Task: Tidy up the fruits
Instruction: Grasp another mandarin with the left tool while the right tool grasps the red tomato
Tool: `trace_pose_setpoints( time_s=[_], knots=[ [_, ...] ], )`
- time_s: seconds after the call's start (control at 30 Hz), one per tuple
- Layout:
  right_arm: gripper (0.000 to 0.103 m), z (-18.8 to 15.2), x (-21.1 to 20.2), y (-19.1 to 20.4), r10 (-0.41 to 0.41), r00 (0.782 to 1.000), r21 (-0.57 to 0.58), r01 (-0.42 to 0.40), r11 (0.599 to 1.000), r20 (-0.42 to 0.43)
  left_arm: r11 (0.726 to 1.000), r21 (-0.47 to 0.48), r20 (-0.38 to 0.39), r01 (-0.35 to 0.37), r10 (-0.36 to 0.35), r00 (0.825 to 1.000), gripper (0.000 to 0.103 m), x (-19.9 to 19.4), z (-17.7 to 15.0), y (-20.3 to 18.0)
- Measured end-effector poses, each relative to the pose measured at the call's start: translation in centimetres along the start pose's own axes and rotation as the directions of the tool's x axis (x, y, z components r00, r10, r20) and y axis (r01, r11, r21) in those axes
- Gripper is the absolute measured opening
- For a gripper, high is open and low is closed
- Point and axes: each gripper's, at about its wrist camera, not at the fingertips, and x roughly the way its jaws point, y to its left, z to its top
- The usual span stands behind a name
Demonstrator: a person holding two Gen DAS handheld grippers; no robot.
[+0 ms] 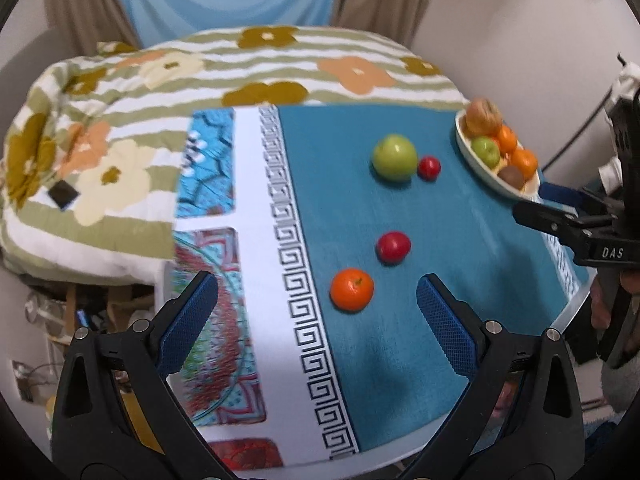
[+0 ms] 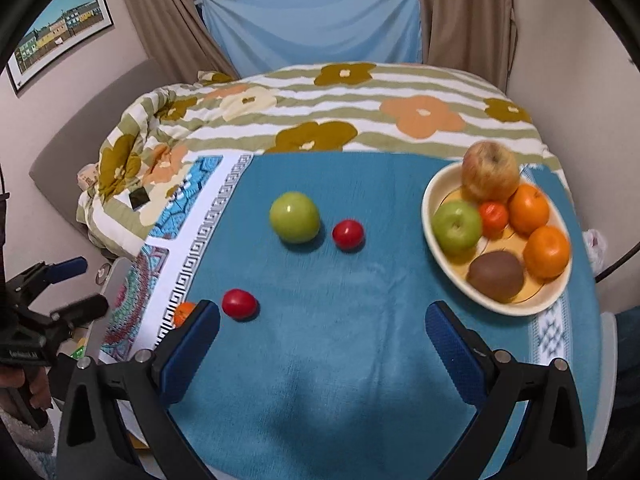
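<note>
On the teal cloth (image 2: 340, 344) lie a green apple (image 1: 394, 157) (image 2: 295, 217), two small red fruits (image 1: 393, 246) (image 1: 429, 167) (image 2: 239, 303) (image 2: 348, 234) and an orange (image 1: 351, 289), which is half hidden behind my right finger in the right wrist view (image 2: 183, 312). A cream oval bowl (image 2: 432, 224) (image 1: 476, 162) at the right holds a red-yellow apple, a green apple, oranges, a kiwi and a small red fruit. My left gripper (image 1: 318, 308) is open and empty, just before the orange. My right gripper (image 2: 322, 336) is open and empty above the cloth.
A flowered quilt (image 2: 360, 120) covers the bed behind the table. A patterned white-bordered cloth (image 1: 256, 240) lies at the left. The table edge runs along the front and right. Each gripper shows at the side of the other's view (image 1: 576, 224) (image 2: 60, 292).
</note>
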Motion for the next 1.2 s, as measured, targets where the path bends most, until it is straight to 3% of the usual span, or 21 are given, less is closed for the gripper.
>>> trace_pose_setpoints(
  time_s=[0.1, 0.37, 0.47, 0.53, 0.9, 1.1, 1.2],
  knots=[
    [0.103, -0.7, 2.0, 0.1, 0.006, 1.0, 0.0, -0.006, 1.0, -0.014, 0.999, 0.033, -0.016, 0.033, -0.032, 0.999, 0.101, 2.4, -0.7, -0.7],
    [0.103, -1.5, 5.0, 0.4, 0.012, 1.0, -0.016, -0.012, 1.0, -0.025, 0.992, 0.107, -0.05, 0.065, -0.06, 0.997, 0.072, 6.6, -1.8, -2.2],
    [0.103, -1.5, 5.6, 0.5, 0.016, 1.0, -0.025, -0.016, 1.0, -0.027, 0.991, 0.112, -0.062, 0.072, -0.066, 0.996, 0.06, 7.3, -1.9, -2.3],
    [0.103, -1.5, 5.7, 0.8, 0.021, 0.999, -0.034, -0.022, 0.999, -0.028, 0.99, 0.117, -0.074, 0.079, -0.071, 0.995, 0.044, 7.6, -2.0, -2.4],
    [0.097, -1.7, 7.1, 3.0, 0.069, 0.996, -0.103, -0.074, 0.992, -0.057, 0.992, 0.113, -0.076, 0.053, -0.044, 0.996, 0.041, 7.3, -2.2, -1.3],
    [0.088, -1.7, 8.1, 4.1, 0.102, 0.991, -0.125, -0.113, 0.986, -0.089, 0.995, 0.096, -0.081, 0.036, -0.029, 0.996, 0.041, 7.1, -2.3, -0.5],
    [0.078, -1.7, 8.8, 5.0, 0.112, 0.988, -0.153, -0.128, 0.98, -0.11, 0.996, 0.088, -0.081, 0.028, -0.021, 0.996, 0.041, 7.1, -2.3, -0.3]
  ],
)
